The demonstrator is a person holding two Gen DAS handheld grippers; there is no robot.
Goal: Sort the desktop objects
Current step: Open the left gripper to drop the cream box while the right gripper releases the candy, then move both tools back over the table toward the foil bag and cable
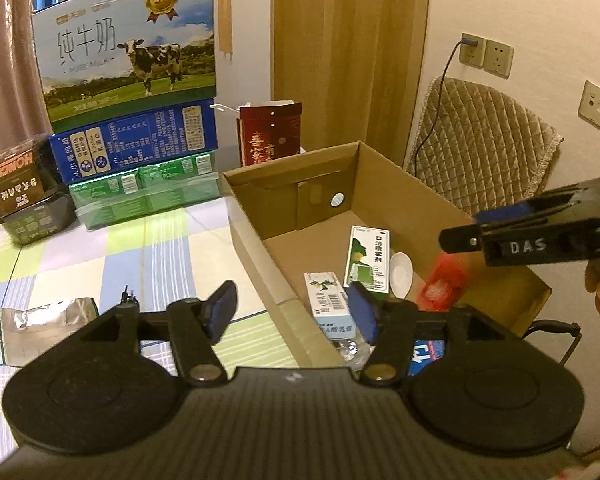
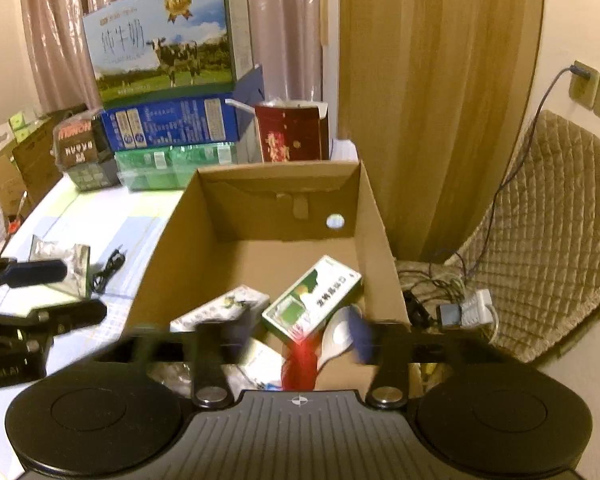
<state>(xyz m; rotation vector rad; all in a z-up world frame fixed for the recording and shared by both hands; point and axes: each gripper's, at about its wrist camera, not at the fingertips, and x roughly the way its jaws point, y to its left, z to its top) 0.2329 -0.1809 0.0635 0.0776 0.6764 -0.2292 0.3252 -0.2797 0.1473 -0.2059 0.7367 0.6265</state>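
Observation:
An open cardboard box (image 1: 384,184) (image 2: 380,240) stands on the checked tablecloth. Inside lie a green-white medicine carton (image 1: 367,259) (image 2: 314,300), a smaller white carton (image 1: 329,300) (image 2: 220,312), a white spoon (image 1: 401,272) (image 2: 338,336) and a blurred red packet (image 1: 442,284) (image 2: 300,360) in mid-air below my right gripper. My right gripper (image 2: 300,336) is open over the box; it also shows in the left wrist view (image 1: 460,236). My left gripper (image 1: 294,312) is open and empty over the box's left wall. A foil pouch (image 1: 40,320) (image 2: 66,264) and a small black cable (image 1: 127,296) (image 2: 108,268) lie on the table.
Stacked milk cartons (image 1: 128,80) (image 2: 168,40), a dark snack box (image 1: 20,184) and a red gift box (image 1: 268,132) (image 2: 292,132) stand at the table's back. A quilted chair (image 1: 484,140) (image 2: 540,240) and a power strip (image 2: 472,308) are to the right.

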